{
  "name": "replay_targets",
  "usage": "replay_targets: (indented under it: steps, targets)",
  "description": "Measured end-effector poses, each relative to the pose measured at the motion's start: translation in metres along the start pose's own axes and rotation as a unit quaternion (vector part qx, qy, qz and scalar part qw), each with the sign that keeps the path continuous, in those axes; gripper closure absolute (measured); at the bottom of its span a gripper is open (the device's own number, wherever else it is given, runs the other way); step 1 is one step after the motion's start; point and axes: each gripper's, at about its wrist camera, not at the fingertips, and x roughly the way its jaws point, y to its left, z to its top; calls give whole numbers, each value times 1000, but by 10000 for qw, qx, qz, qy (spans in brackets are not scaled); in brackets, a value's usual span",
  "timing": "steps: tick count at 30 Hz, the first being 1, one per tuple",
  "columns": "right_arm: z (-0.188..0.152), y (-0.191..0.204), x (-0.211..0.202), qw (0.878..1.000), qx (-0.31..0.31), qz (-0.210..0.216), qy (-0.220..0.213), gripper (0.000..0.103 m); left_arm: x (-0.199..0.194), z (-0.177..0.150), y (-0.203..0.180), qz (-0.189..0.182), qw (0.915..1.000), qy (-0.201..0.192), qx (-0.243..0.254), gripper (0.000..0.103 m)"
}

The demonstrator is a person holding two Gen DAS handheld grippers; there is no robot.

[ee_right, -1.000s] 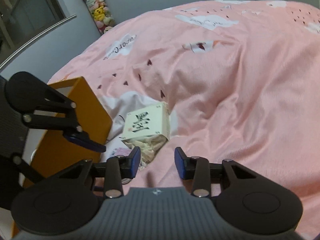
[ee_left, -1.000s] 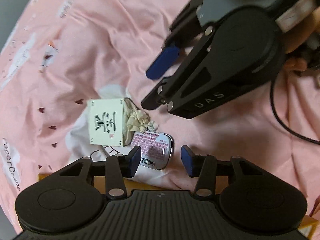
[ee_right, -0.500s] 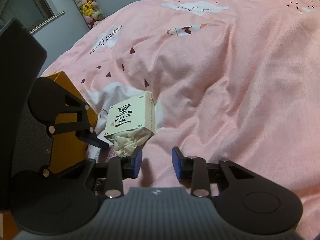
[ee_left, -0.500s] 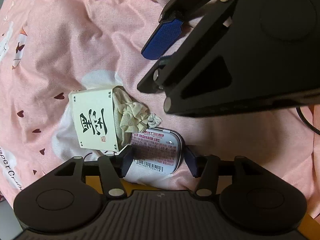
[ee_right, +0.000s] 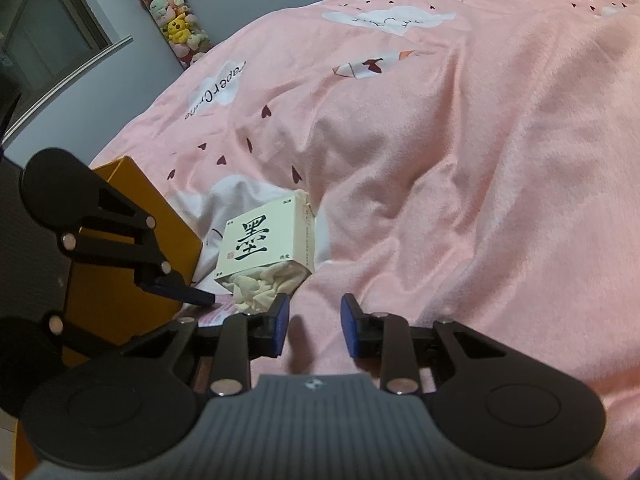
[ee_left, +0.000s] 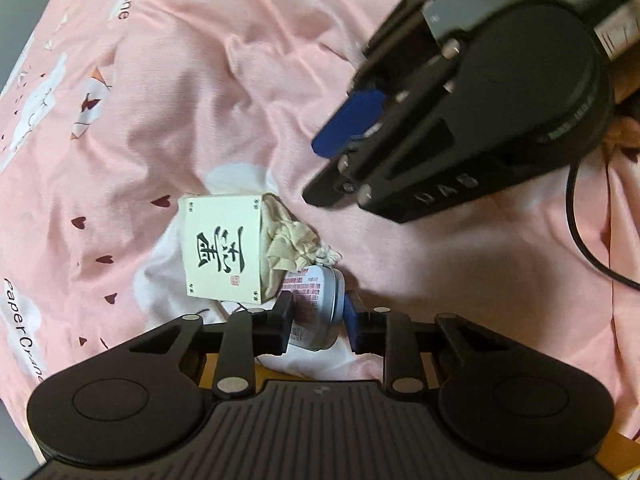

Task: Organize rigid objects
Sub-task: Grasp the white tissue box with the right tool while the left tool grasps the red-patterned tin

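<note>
A silver mint tin (ee_left: 320, 304) with a pink label stands tilted on its edge between the fingers of my left gripper (ee_left: 319, 322). The jaws are closing and both blue pads touch its sides. Just beyond it on the pink duvet lie a cream box with black calligraphy (ee_left: 222, 252) and a crumpled beige cloth pouch (ee_left: 288, 248) spilling from its open end. My right gripper (ee_right: 312, 324) hovers open over bare duvet, a little to the right of the cream box (ee_right: 264, 244), with nothing between its fingers. From the left wrist it fills the upper right.
An orange cardboard box (ee_right: 120, 264) stands at the bed's near left, right behind the left gripper's finger (ee_right: 180, 290). A black cable (ee_left: 580, 240) trails over the duvet at right. A hanging stack of plush toys (ee_right: 176, 20) is on the far wall.
The left jaws spread around the flat-lying tin, then closed on it; the tin now stands tipped on its edge. The right gripper narrowed slightly and stayed in place.
</note>
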Motion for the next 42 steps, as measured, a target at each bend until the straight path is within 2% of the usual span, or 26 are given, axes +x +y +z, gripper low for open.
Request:
replay_targets:
  steps: [3,14,18,22,25,32,39,42]
  targets:
    - [0,1,-1,10000,-2,39,-17,74,-5,-1,-1,298,9995,-53,87,78]
    - [1,2,1,10000,-38,61,-62,74,10,7,-3,398,9991,133,93,82]
    - [2,7,1,9997,-137,151,-116,74,-4,0,7,293,9988,-158,-346,83]
    - [7,12,4,9994,-188,241,-142,74,-29,-8,25,134,9934,-584,-978,83]
    - [16,14,13,9994,-156,312,-69,74,-43,-7,36,229,9896,-741,-1211,83]
    - [40,8,44,9984,187,446,298,64,-51,-1,62,522,9818,-1027,-1508,83]
    - [52,-8,75,9921,773,771,615,51,-37,-4,77,499,9784,-1065,-1702,83]
    - [52,-8,87,9888,888,970,703,42,-37,-4,81,519,9762,-1104,-1791,83]
